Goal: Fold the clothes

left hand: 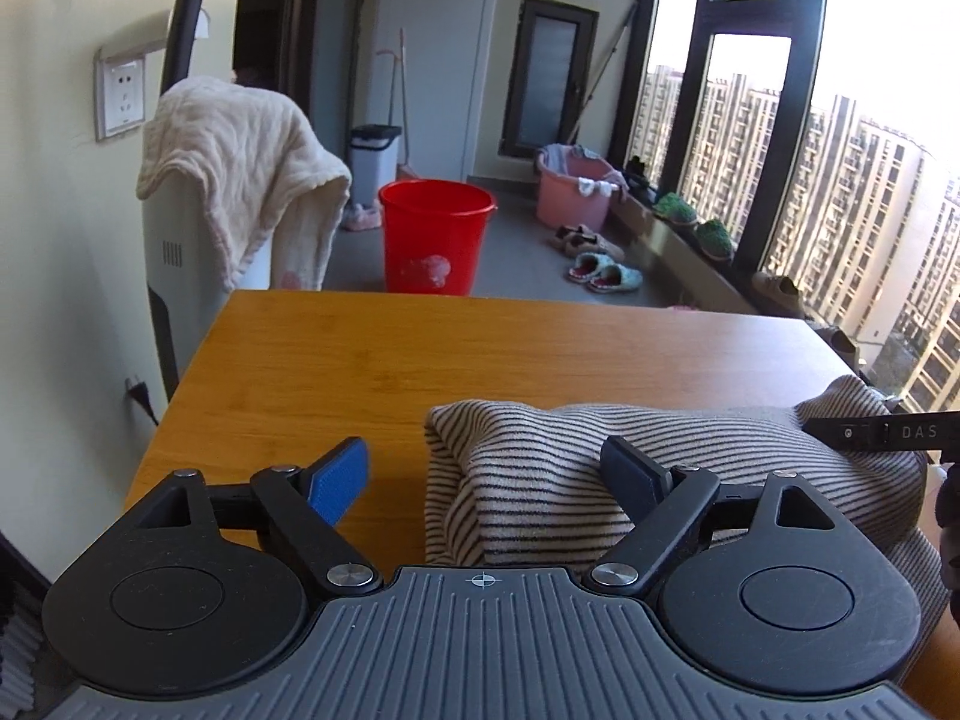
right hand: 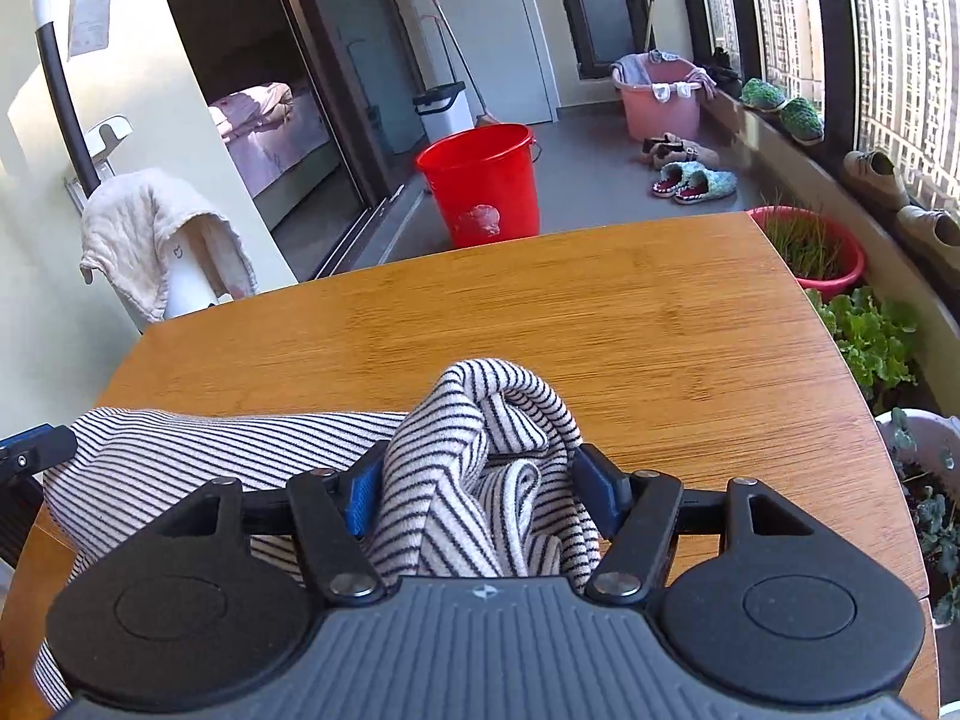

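Striped knit garment on a wooden table, one gripper spread and the other pinching cloth.

At the far left a cream crinkled towel (left hand: 240, 156) hung over a white appliance beside the orange-brown wooden table (left hand: 480, 354); beyond the table's far edge stood a red plastic bucket (left hand: 435, 234). The left gripper (left hand: 486, 474) had its blue-padded fingers (left hand: 339, 480) spread wide, the left one above bare wood, the right one over the cream and black striped knit garment (left hand: 690, 450), which lay bunched on the near right part of the table. Further right, the right gripper (right hand: 477, 486) had its fingers pressed into a raised fold of that garment, pinching it between the pads, the cloth humped up above them.
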The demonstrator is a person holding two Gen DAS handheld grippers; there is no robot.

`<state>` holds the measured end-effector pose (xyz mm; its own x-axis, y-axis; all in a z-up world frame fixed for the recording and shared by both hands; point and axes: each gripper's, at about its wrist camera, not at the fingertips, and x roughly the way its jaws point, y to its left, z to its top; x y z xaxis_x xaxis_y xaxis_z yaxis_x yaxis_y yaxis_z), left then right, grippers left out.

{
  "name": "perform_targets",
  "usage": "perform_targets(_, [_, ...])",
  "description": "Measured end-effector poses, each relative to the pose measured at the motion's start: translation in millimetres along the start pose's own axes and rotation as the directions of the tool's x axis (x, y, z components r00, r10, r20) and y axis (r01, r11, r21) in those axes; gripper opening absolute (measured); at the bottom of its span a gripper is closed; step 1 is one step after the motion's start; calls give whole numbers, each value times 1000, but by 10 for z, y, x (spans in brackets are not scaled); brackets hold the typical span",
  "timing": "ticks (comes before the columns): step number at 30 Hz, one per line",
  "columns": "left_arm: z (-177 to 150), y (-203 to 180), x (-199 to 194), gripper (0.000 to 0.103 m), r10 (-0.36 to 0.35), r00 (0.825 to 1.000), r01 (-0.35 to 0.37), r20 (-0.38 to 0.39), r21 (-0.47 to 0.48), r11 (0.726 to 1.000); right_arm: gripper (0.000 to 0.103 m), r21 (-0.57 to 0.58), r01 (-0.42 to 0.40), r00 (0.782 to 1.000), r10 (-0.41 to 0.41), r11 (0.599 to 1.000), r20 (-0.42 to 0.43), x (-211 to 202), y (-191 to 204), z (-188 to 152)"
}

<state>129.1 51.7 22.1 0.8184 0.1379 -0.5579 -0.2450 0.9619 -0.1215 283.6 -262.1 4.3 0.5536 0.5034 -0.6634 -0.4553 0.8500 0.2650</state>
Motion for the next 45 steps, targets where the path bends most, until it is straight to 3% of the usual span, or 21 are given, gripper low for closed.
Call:
perform_targets(2, [111,72,6,89,-33,999,33,0,-48,998,65,-7,-6,1000,6,1000,-7,-29,-18,-11])
perform_targets(7, [234,79,298,91,-98,991,92,-88,-73,993,71,29,-40,998,41,999,-38,-28,-127,11])
perform_targets(10, [240,58,451,89,-136,983,127,-126,-71,989,61,-1,-64,998,64,998,-14,14,-107,54])
perform_targets(12, [245,40,547,72,-157,976,148,-149,-69,987,41,-54,-46,999,47,997,12,76,-8,113])
perform_targets(13, [260,5,561,70,-149,979,143,-138,-49,988,35,-82,-43,999,45,996,29,103,52,161])
perform_targets(17, [373,-78,608,44,-124,989,122,-81,-26,992,27,-119,-89,984,105,989,143,0,173,401])
perform_targets(20, [566,-11,378,32,-159,987,160,28,-69,985,26,-165,-115,957,154,980,245,-294,168,358])
perform_targets(22, [539,-22,150,32,-170,982,174,87,-36,984,26,-184,-112,955,157,977,253,-412,121,227])
perform_targets(25, [231,-76,-56,32,-166,984,164,66,22,986,27,-151,-108,972,136,983,191,-449,-31,-79])
perform_targets(28, [-106,-150,-110,34,-147,989,145,16,75,987,28,-105,-131,974,148,986,173,-501,-128,-263])
perform_targets(32, [-92,-100,-319,44,-166,985,162,41,78,984,28,-106,-113,975,131,988,177,-535,-72,-299])
perform_targets(34, [39,-19,-430,56,-173,981,170,87,31,985,28,-109,-104,976,123,989,182,-528,-55,-318])
perform_targets(36, [185,19,-389,81,-148,983,152,112,-31,988,28,-96,-108,976,124,990,181,-528,-65,-326])
perform_targets(38, [284,35,-257,82,-140,986,148,93,-87,985,28,-94,-108,978,123,990,171,-551,-65,-312])
perform_targets(40, [312,2,-11,78,-150,988,152,24,-126,980,29,-97,-109,980,123,989,159,-590,-62,-281])
perform_targets(42, [263,-61,186,50,-151,987,143,-49,-130,981,32,-89,-117,977,130,989,169,-678,-80,-196])
perform_targets(43, [229,-81,156,47,-148,988,142,-45,-114,983,35,-78,-122,974,134,990,181,-718,-97,-144])
perform_targets(45, [162,-121,94,43,-144,989,140,-37,-81,987,61,-35,-138,967,142,990,210,-744,-155,-11])
